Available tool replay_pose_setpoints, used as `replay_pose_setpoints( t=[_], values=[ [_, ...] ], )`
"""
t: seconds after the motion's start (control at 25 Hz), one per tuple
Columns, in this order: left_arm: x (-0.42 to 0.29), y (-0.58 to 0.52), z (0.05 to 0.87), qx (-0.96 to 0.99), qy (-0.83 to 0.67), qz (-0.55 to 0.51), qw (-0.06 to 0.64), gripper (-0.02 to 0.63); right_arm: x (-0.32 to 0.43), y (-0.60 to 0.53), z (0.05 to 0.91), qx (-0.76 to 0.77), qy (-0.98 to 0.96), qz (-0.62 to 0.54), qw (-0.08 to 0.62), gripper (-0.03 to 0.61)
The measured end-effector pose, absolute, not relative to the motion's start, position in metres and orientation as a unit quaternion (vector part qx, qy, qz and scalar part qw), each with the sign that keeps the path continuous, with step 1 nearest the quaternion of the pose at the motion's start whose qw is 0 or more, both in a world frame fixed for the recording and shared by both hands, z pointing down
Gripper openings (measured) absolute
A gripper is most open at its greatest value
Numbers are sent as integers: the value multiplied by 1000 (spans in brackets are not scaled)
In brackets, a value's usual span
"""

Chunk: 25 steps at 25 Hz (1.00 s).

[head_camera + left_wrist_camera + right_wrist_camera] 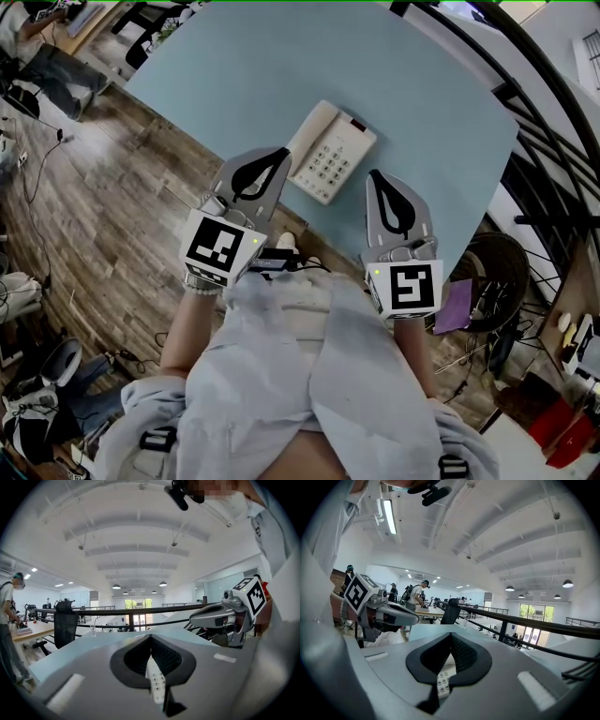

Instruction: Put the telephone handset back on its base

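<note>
A white telephone (330, 150) with a grey keypad sits on the light blue table (244, 75), close to its near edge. Its handset (307, 131) lies along the left side of the base. My left gripper (280, 152) hovers just left of the phone, its jaws shut and empty. My right gripper (375, 175) is held to the phone's right, also shut with nothing in it. In the left gripper view the keypad (156, 682) shows below the closed jaws. The right gripper view shows a few keys (442, 681) the same way.
A dark railing (544, 122) curves round the table's right side. A wooden floor (112, 206) lies to the left, where a person sits at a desk (47, 66). A purple sheet (455, 305) and cables lie low on the right.
</note>
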<state>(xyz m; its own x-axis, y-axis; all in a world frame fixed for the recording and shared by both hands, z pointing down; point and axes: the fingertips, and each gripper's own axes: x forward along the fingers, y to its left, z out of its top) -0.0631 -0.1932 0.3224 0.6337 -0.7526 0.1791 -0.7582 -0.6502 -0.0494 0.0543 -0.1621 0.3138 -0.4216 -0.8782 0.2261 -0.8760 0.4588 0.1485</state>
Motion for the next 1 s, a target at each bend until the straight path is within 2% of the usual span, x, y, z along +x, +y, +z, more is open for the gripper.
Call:
replay_pose_setpoints(
  t=[1.0],
  values=[
    [-62, -193, 329, 904, -416, 96, 22, 3, 53, -163, 318, 513, -845, -2, 150, 6]
  ],
)
